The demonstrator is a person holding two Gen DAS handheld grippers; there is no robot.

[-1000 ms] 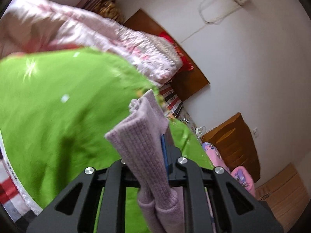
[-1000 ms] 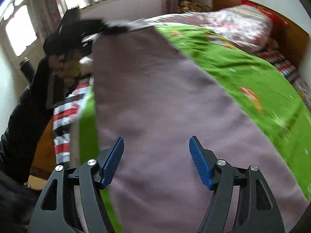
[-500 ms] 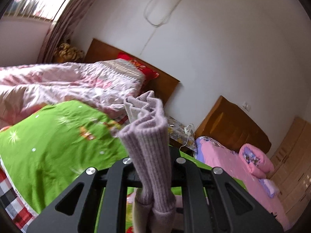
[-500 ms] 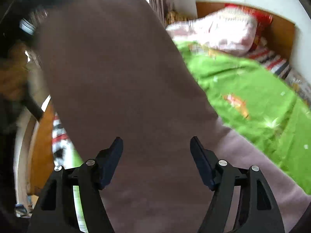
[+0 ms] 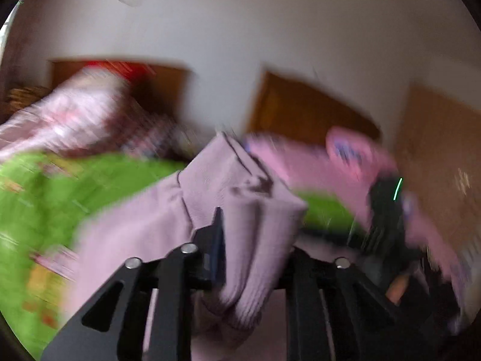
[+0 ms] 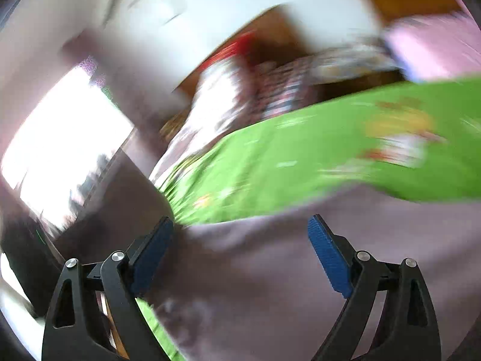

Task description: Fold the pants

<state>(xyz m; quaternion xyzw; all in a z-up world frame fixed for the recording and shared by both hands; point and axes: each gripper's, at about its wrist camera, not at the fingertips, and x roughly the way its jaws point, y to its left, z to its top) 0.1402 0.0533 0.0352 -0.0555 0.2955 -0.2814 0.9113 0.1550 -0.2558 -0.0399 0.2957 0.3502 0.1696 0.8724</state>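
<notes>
left wrist | left claw [image 5: 252,240] opening | pants [image 5: 240,198] between jaws

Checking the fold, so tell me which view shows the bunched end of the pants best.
The left wrist view. There the ribbed, bunched end of the pants stands between the left gripper's jaws, which have just been opening. The right wrist view shows only flat, blurred mauve cloth below the open right gripper, over the green bedspread.

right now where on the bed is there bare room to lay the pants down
Bare green blanket lies between the mauve pants in front and the pink quilt heaped at the headboard; its cartoon print end looks free too. The headboard end is crowded.
</notes>
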